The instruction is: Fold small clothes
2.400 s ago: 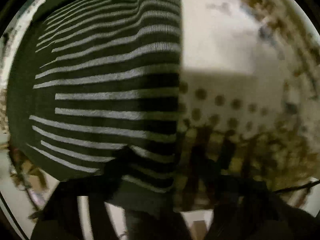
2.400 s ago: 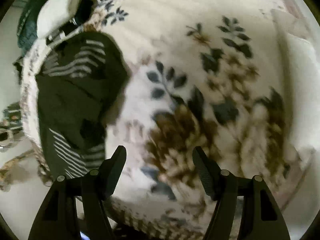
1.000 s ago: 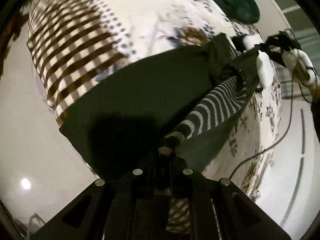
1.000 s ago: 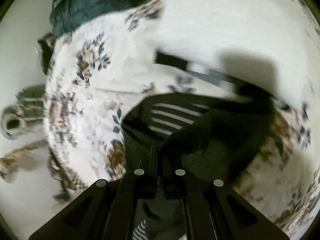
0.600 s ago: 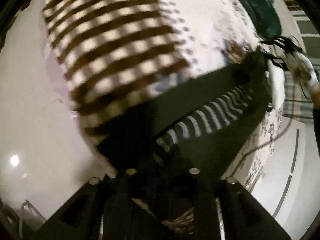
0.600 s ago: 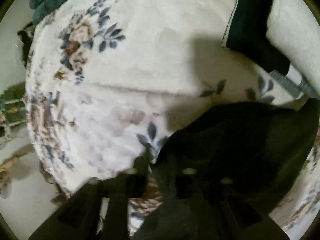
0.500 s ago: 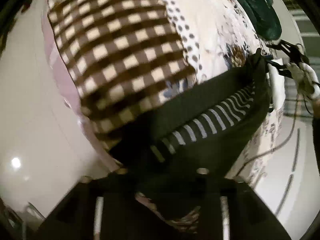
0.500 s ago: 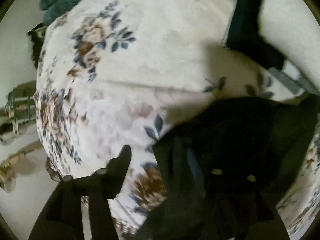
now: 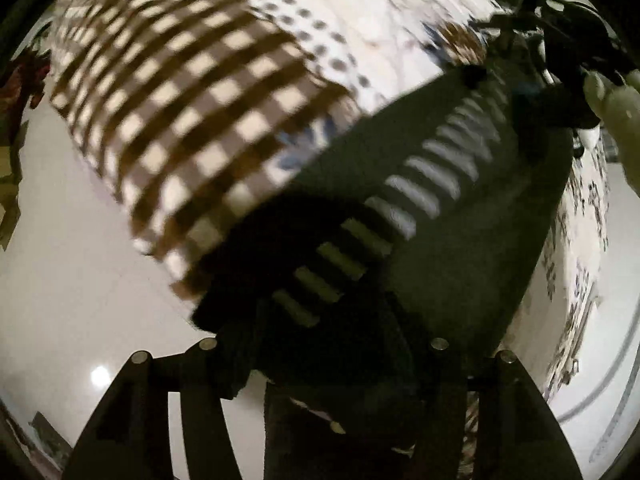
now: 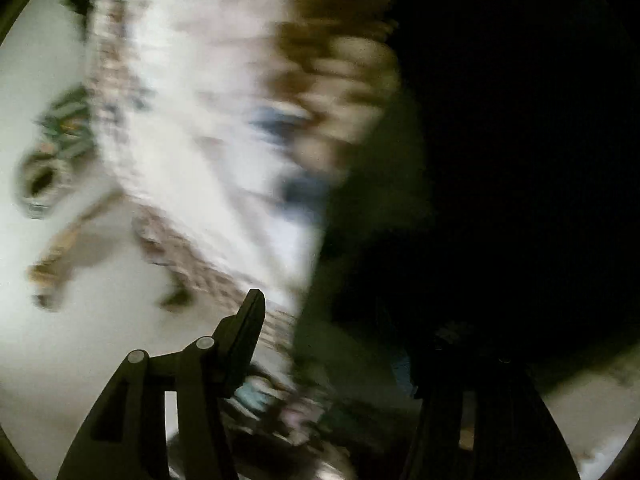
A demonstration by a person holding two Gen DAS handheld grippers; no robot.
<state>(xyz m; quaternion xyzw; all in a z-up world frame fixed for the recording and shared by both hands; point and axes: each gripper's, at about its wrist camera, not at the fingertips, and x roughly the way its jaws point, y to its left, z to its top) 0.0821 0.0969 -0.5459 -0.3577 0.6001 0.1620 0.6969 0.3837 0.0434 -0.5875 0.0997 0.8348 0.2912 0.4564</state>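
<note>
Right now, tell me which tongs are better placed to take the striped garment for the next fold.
Left, probably. The striped garment lies draped between the open left tongs. The right tongs are open too, but their view is blurred and cloth hides one finger.

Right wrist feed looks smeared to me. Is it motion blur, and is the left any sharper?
Right wrist view: heavy motion blur streaks the floral blanket, and the dark garment blacks out the right half. Left wrist view: milder blur, the garment's stripes and the checked cloth still readable; a glare spot on the floor.
</note>
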